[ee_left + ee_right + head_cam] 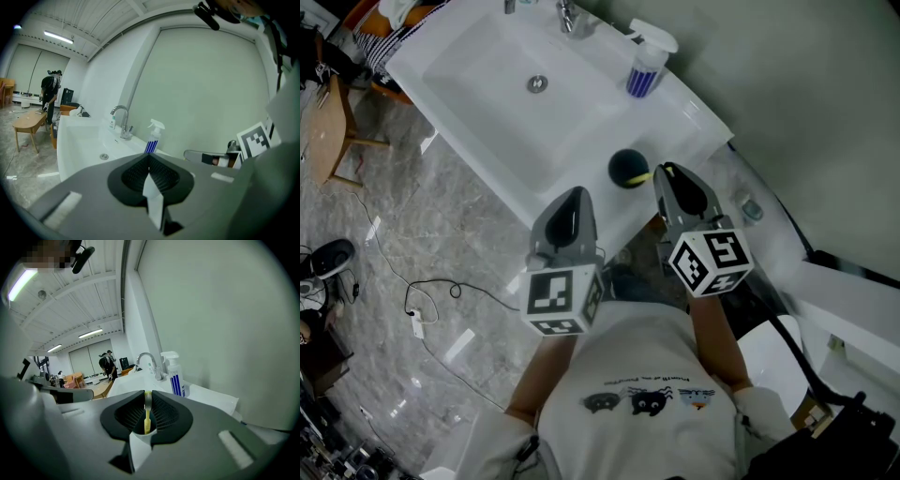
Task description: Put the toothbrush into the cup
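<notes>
A dark round cup stands on the white sink counter near its front edge. My right gripper is just to the right of the cup and is shut on a yellow toothbrush. The bristle end points forward between the jaws. A bit of the yellow toothbrush shows beside the cup's rim. My left gripper hovers at the counter's front edge, left of the cup. It is shut with nothing between its jaws. The cup does not show in either gripper view.
A blue-striped spray bottle stands at the back of the counter, beside the basin with its drain and faucet. On the marble floor to the left are a wooden stool and cables. People stand far off.
</notes>
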### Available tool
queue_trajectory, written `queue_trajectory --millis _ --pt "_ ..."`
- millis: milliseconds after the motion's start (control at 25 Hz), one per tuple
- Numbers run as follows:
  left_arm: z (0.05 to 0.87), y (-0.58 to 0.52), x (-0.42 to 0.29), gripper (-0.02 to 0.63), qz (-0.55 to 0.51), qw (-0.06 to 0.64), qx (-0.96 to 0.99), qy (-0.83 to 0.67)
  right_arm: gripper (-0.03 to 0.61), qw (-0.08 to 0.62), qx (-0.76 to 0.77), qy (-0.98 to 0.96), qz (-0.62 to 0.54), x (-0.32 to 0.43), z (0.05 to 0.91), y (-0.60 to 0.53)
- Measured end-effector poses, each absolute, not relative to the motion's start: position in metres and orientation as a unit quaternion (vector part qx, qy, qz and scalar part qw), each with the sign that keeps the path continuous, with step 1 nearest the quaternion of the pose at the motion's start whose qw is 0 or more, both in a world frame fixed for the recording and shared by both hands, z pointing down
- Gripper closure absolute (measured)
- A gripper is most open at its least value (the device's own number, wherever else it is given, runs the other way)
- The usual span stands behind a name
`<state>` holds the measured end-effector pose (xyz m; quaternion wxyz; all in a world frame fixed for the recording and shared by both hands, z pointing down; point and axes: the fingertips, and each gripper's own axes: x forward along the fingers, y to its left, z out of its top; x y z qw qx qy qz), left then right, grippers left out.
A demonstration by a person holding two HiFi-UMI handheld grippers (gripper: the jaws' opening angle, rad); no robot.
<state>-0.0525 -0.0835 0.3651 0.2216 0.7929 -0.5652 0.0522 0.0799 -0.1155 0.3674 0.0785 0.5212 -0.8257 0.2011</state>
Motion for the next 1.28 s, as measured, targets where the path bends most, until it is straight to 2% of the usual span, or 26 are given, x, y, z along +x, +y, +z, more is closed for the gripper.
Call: queue_trajectory --millis 1280 --pt "0.367 -0.093 -0.055 0.614 0.052 0.225 0.793 -0.563 0.528 0.091 0.526 -0.816 0.221 0.079 0.387 -0.122"
